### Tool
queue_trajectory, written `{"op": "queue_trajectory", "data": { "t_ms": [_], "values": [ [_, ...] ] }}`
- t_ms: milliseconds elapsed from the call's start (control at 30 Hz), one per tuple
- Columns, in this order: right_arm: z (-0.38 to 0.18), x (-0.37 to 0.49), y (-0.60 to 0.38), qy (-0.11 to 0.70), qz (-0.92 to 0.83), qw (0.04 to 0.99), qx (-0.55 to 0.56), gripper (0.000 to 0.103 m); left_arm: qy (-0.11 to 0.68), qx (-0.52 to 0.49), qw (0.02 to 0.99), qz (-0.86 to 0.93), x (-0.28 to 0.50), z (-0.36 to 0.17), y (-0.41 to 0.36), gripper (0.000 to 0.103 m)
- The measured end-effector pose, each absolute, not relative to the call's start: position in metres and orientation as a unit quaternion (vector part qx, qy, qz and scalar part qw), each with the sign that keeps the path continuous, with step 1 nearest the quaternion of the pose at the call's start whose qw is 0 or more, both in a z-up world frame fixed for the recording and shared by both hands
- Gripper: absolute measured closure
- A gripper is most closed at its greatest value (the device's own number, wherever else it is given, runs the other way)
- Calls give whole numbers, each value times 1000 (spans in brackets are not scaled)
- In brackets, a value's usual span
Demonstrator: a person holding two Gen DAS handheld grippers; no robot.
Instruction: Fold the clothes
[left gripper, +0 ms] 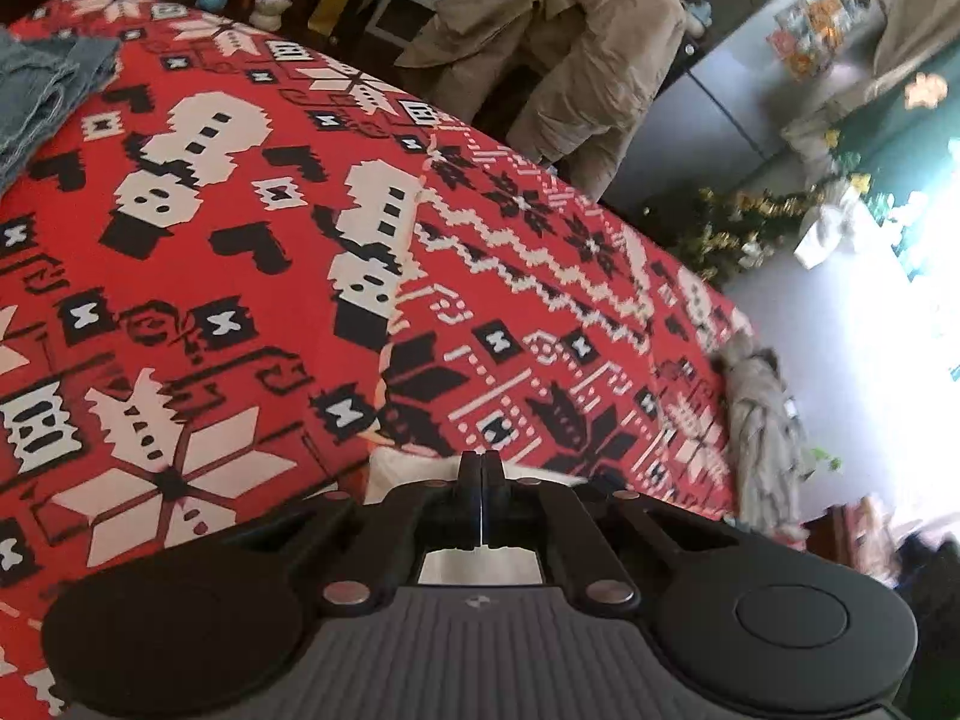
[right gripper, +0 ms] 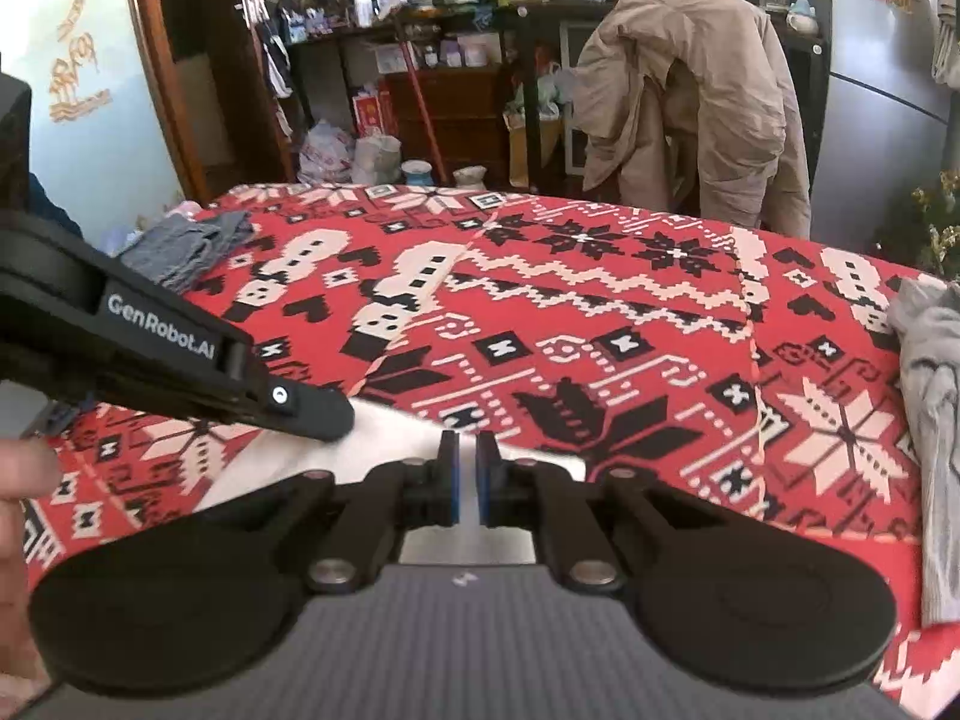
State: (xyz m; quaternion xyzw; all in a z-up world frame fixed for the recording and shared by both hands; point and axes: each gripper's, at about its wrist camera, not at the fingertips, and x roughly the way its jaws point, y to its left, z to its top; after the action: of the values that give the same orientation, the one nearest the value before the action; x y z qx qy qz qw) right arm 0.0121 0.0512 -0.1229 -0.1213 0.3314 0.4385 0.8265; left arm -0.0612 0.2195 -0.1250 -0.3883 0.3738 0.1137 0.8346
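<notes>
While gripped, white cloth flat, plain

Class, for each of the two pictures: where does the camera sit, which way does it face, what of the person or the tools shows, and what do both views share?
Left wrist view: sits on the left tongs, looking down along them over the red patterned cloth; only its own shut tongs show.
Right wrist view: sits on the right tongs, facing across the cloth toward cluttered shelves; shows the left tongs and a hand.
Shared: the cloth, white garment, blue denim garment, tan jacket, grey garment.
</notes>
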Motion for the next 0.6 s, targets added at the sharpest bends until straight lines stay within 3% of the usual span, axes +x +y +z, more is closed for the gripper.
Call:
{"op": "queue_trajectory", "data": {
  "t_ms": [600],
  "values": [
    [-110, -29, 91, 348, 478, 793, -149, 94, 346, -470, 807, 86, -167, -127, 221, 99]
  ]
}}
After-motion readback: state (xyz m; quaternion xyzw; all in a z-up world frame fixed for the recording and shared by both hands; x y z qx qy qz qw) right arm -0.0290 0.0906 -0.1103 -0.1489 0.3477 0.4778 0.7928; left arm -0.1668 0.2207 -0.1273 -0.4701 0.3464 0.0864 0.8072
